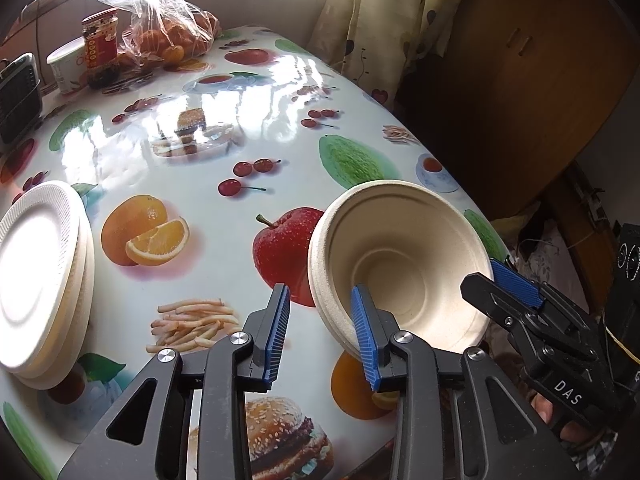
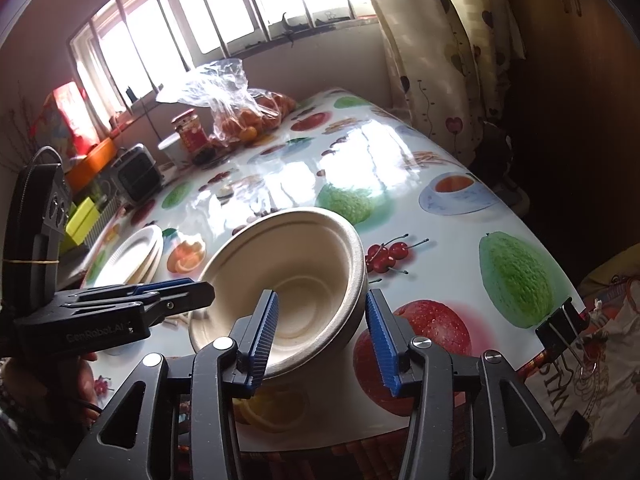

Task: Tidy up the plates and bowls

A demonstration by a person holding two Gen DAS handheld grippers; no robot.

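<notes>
Bowls: two nested pulp bowls (image 1: pixel 404 264), round, matte beige, tilted on the tabletop (image 1: pixel 208 184), mouth facing the grippers.
Plates: stack of three ridged white paper plates (image 1: pixel 40 276), left of the bowls.
Left gripper (image 1: pixel 322 338): jaws spread, straddling the bowls' rim.
Right gripper (image 2: pixel 322 340): jaws spread, straddling the rim.

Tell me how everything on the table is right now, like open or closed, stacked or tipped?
Bowls: nested stack, looks tipped, rim between both grippers.
Plates: stacked flat, untouched.
Left gripper: open, one pad inside the bowl, one outside.
Right gripper: open, astride the bowl's rim.
Plastic bag: oranges inside; open or tied, cannot tell.
Jar: upright, red lid on.
Tub: upright.
</notes>
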